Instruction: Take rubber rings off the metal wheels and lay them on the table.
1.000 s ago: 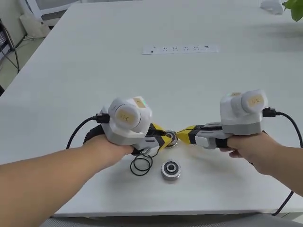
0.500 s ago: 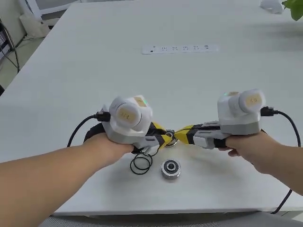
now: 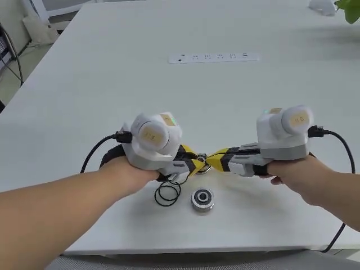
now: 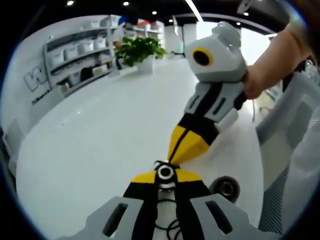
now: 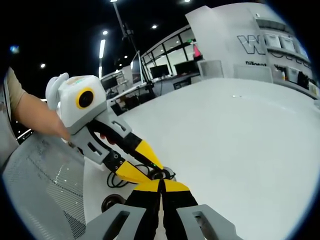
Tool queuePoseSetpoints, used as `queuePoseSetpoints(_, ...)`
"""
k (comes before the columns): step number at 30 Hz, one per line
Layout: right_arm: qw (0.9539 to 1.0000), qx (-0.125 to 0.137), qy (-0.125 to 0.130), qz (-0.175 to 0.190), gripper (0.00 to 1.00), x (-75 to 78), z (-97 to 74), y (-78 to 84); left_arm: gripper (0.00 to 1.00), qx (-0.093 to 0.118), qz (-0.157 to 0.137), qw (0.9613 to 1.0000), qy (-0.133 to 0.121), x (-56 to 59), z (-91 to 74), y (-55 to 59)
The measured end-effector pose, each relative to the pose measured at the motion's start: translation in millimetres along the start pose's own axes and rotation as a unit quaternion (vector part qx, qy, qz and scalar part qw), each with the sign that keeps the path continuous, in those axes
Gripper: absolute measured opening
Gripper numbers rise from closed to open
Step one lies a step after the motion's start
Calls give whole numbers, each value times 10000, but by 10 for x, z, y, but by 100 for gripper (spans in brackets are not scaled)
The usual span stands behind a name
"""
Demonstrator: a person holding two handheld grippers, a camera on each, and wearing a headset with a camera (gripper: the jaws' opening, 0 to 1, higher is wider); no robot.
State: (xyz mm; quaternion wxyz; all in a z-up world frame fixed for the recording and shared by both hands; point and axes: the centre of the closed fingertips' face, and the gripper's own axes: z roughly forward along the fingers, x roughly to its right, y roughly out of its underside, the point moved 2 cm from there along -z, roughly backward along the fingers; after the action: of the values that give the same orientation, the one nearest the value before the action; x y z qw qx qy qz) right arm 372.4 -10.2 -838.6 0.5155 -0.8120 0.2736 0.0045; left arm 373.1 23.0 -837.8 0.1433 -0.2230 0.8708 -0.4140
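My left gripper [image 3: 193,161] is shut on a small metal wheel [image 3: 202,163], held just above the white table [image 3: 169,95]. In the left gripper view the wheel [image 4: 165,173] sits between the yellow jaw tips. My right gripper [image 3: 213,161] comes in from the right, tip to tip with the left one. Its jaws are shut in the right gripper view [image 5: 161,182], pinched at the rim of the wheel [image 5: 159,174] where a black rubber ring sits. A second wheel [image 3: 202,199] lies on the table in front. Two loose black rings [image 3: 167,194] lie to its left.
A white power strip [image 3: 214,57] lies across the middle of the table. Black cables [image 3: 93,157] trail from both grippers. A green plant [image 3: 351,11] stands at the far right corner. The table's front edge runs just below the second wheel.
Both grippers stay tip to tip at the held wheel. The right gripper has edged slightly left and up; the wheel and rings on the table have not moved.
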Motion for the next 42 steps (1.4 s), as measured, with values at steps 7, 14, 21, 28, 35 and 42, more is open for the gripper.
queuePoseSetpoints(7,9999,78,-132,25,0,-51,-6,-37,11,5,12,10000,11,3,-2,-1)
queuePoseSetpoints(14,9996,117,-188,164,0,-71,-16,-46,11,25,5,10000,-14,6,-3,-5)
queuePoseSetpoints(21,9987,200,-311,351,0,-144,-31,-75,12,52,2,10000,-14,5,-1,-1)
queuePoseSetpoints(28,9982,226,-413,382,0,-212,-36,-89,12,77,2,10000,-9,5,-3,-2)
queuePoseSetpoints(35,9970,250,-574,456,0,-250,-54,-98,12,84,6,10000,-1,4,-4,-3)
queuePoseSetpoints(42,9976,233,-429,499,0,-188,-52,-65,12,110,-81,9999,-2,2,-1,-2)
